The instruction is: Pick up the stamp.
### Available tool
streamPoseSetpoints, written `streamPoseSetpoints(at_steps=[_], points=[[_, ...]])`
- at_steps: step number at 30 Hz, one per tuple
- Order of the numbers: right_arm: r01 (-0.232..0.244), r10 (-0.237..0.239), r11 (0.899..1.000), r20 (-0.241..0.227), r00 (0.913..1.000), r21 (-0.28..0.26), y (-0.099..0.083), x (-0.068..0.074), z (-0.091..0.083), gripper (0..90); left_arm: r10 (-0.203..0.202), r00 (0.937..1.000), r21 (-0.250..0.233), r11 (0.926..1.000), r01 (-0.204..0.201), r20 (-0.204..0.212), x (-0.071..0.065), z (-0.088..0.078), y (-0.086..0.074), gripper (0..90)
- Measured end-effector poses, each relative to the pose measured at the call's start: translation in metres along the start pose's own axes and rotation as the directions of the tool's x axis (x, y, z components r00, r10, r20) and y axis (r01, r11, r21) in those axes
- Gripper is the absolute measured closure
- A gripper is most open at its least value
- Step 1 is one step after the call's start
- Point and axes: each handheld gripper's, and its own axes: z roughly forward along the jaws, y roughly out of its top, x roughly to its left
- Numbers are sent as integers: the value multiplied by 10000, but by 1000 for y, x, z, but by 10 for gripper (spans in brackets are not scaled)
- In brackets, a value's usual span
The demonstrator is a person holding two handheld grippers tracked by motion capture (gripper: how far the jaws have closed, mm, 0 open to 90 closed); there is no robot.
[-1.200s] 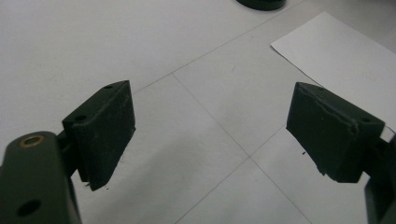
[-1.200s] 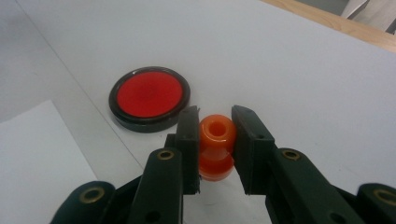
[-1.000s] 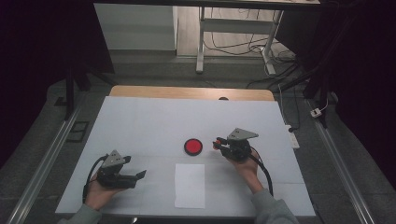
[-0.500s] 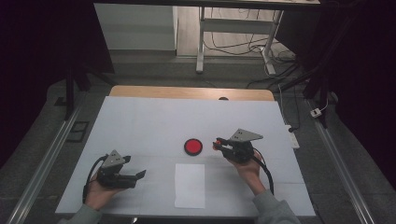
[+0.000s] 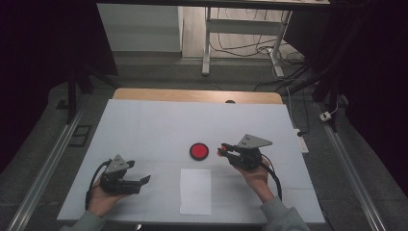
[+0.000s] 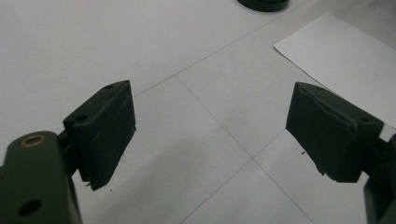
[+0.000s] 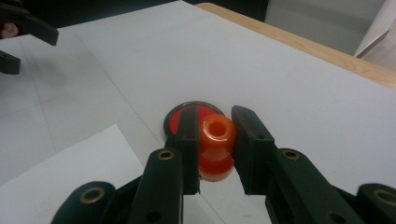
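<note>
The right tongs [image 5: 222,150] are closed on an orange spool [image 7: 215,145] – its hole faces the camera in the right gripper view, and both jaws press its sides. The spool is held just above the bench [image 5: 159,125], right beside a red disc [image 5: 198,151] that lies near the bench's middle. A white sheet [image 5: 196,191] lies at the front edge. The left tongs [image 5: 142,181] stand wide open – nothing is between the jaws – near the front left corner.
</note>
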Motion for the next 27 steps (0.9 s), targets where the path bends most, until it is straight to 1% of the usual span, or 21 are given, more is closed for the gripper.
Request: streamPoseSetpoints(at_steps=[5, 6, 8, 9, 15, 22, 27], points=[[18, -19, 10000, -104, 9999, -30, 2, 4, -1, 719, 16, 10000, 4, 10000, -16, 8, 0, 0, 0, 157], [-6, 4, 9999, -156, 9999, -103, 2, 4, 0, 719, 9, 10000, 7, 10000, -9, 5, 0, 0, 0, 157], [14, -15, 10000, -148, 9999, -40, 3, 5, -1, 719, 8, 10000, 5, 10000, -8, 7, 0, 0, 0, 157], [-33, 30, 9999, -244, 9997, -122, 3, 5, 0, 719, 6, 10000, 5, 10000, -6, 14, 0, 0, 0, 157], [-58, 53, 9999, -393, 9992, -125, 4, 9, -1, 719, 18, 10000, 3, 10000, -18, 0, 0, 0, 0, 157], [-88, 79, 9999, -675, 9977, -136, 5, 15, -2, 718, 53, 10000, 64, 10000, -53, 23, 0, 2, 0, 157], [-3, -2, 10000, -838, 9965, -67, 5, 21, -3, 719, 67, 10000, 62, 10000, -67, 27, 0, 2, 0, 157]])
